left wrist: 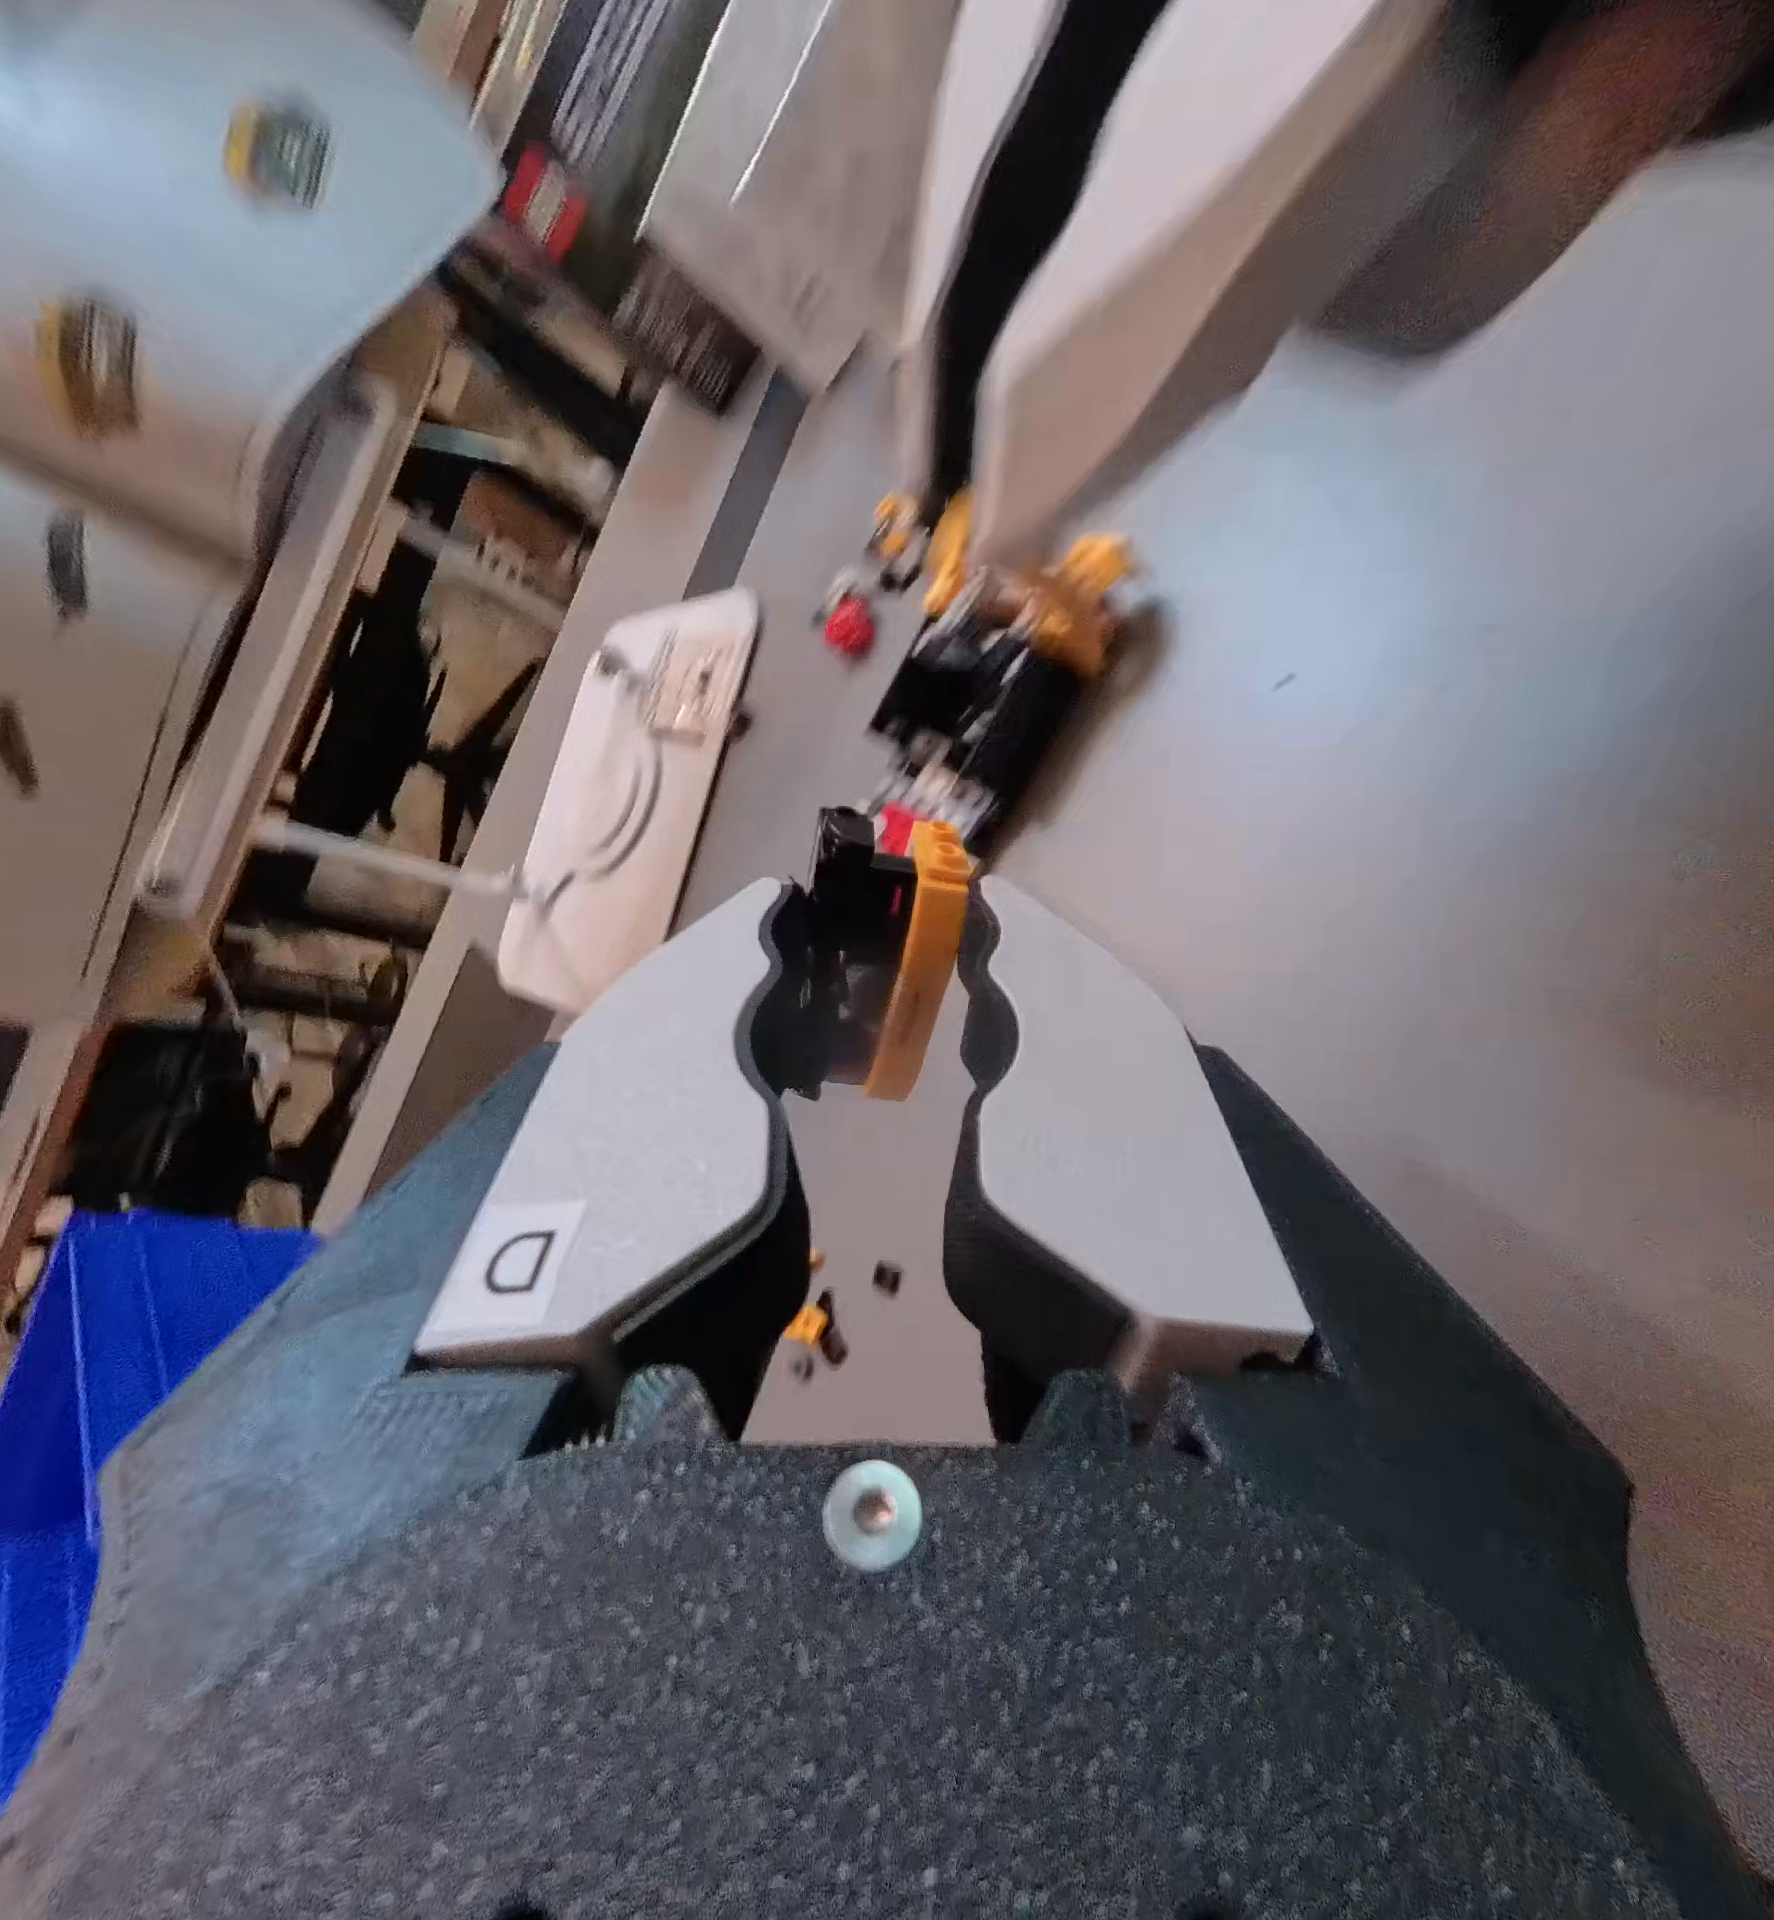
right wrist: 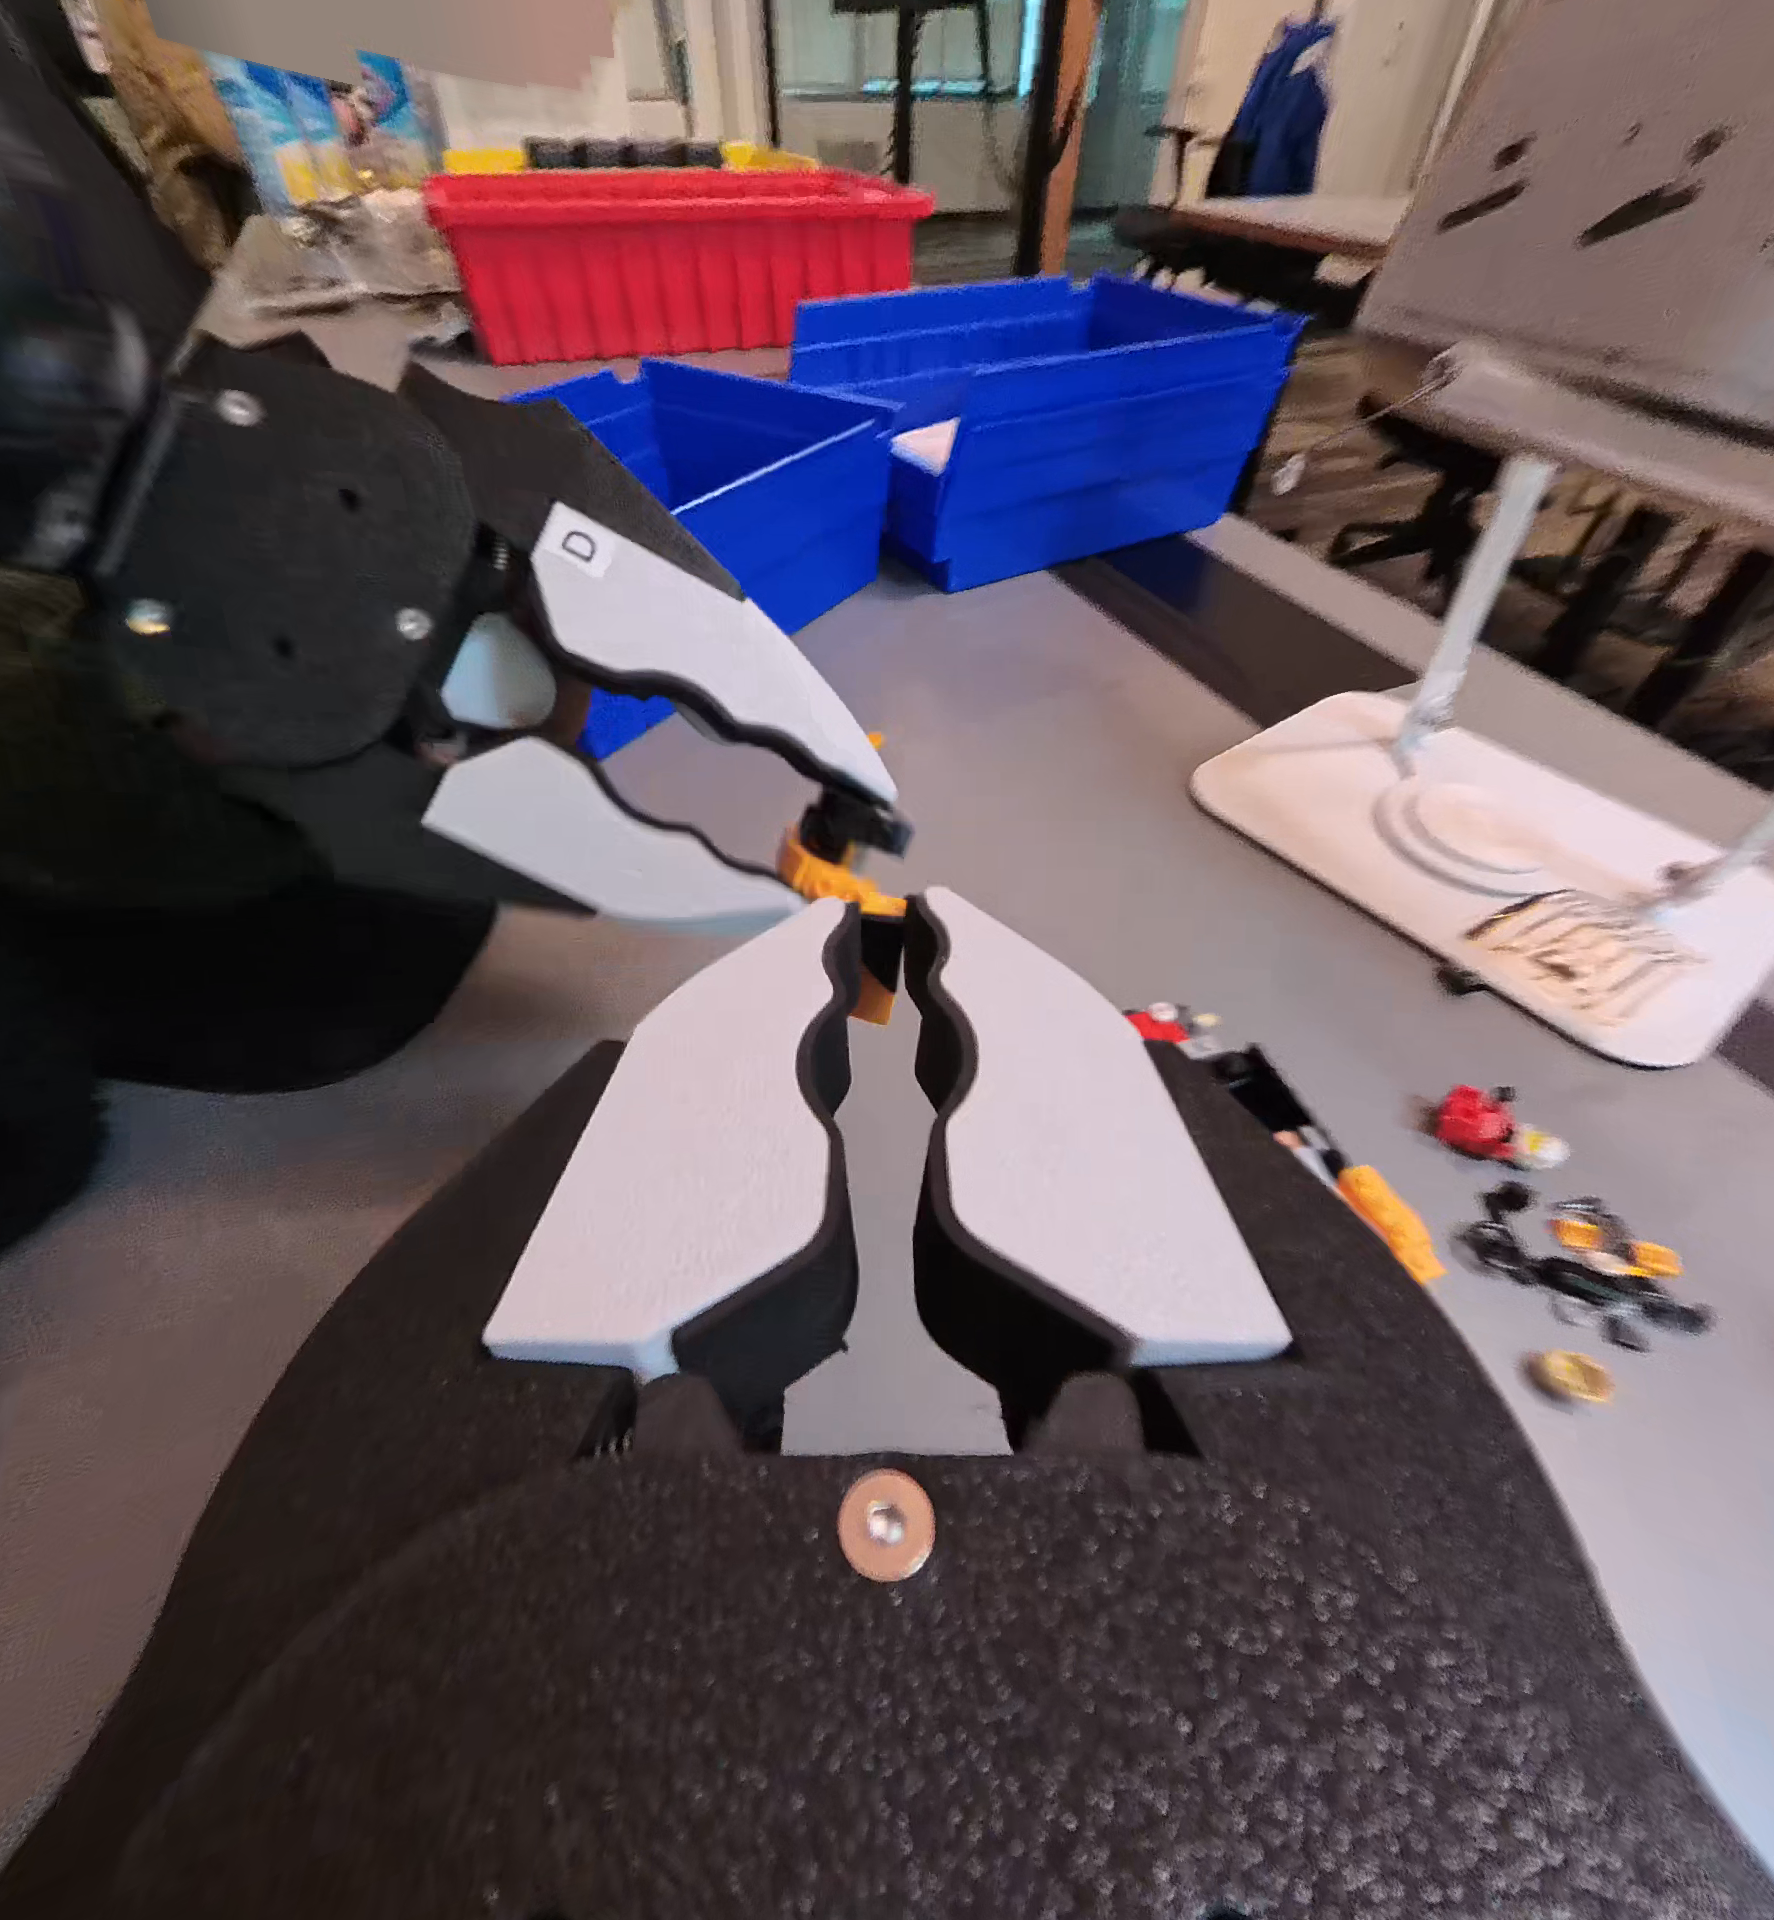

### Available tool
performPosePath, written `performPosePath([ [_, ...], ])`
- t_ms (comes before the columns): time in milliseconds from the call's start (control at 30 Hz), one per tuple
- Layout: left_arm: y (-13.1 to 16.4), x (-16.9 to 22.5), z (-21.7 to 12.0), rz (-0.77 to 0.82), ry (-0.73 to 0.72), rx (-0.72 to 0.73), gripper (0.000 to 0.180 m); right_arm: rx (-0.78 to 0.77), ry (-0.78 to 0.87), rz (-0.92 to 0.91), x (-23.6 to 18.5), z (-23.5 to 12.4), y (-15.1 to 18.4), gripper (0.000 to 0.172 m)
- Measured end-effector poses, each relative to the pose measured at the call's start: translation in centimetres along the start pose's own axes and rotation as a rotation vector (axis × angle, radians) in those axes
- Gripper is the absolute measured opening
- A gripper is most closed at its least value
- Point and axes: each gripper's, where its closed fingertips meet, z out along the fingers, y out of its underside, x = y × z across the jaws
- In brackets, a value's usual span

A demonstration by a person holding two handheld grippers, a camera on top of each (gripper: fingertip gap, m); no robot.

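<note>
Left gripper (left wrist: 878,940) is clamped on a black-and-orange plastic brick assembly (left wrist: 888,961). Right gripper (right wrist: 878,935), meeting it, pinches a small orange-and-black brick piece (right wrist: 878,977); loose toy bricks (right wrist: 1548,1236) lie right of it.

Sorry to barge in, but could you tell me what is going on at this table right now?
A person is working with two handheld grippers above a grey table. The left gripper is closed on a small black and orange toy-brick assembly. The right gripper is pinching an orange brick piece right beside it, fingertips nearly meeting the left one's. More loose bricks lie on the table to the right, near a white stand base, with blue bins and a red bin behind.
</note>
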Motion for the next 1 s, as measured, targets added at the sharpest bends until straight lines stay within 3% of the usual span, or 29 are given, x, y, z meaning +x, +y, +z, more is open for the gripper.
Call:
performPosePath([
  [67, 1.2, -0.5, -0.1, -0.133, 0.073, 0.028, 0.029, 0.01, 0.012, -0.026, 0.5, -0.9, -0.5, 0.008],
  [167, 1.1, 0.1, -0.1, -0.201, 0.156, 0.067, 0.029, 0.011, -0.048, -0.011, -0.1, -0.8, -0.1, 0.008],
  [333, 1.3, 5.6, 0.2, -0.432, 0.582, 0.074, 0.028, 0.023, -0.172, 0.126, -0.9, -0.2, 0.8, 0.008],
  [467, 2.8, 8.2, 0.7, -0.454, 0.72, -0.025, 0.029, 0.028, -0.237, 0.223, -1.1, 0.1, 1.5, 0.008],
  [567, 1.6, 9.5, -0.4, -0.508, 0.855, 0.026, 0.043, 0.017, -0.263, 0.276, -1.2, 0.4, 2.0, 0.008],
  [633, 0.2, 8.4, -0.4, -0.553, 0.824, 0.128, 0.05, 0.015, -0.277, 0.302, -1.4, 0.5, 2.2, 0.008],
  [767, -3.4, 6.2, -1.9, -0.65, 0.797, 0.359, 0.037, 0.03, -0.293, 0.331, -2.0, 0.9, 2.1, 0.008],
  [867, -3.6, 5.2, -1.5, -0.664, 0.706, 0.37, 0.017, 0.048, -0.284, 0.326, -2.3, 1.2, 2.0, 0.008],
  [1000, -2.7, 4.2, -1.1, -0.657, 0.633, 0.322, 0.012, 0.035, -0.259, 0.332, -2.0, 1.3, 2.3, 0.008],
])
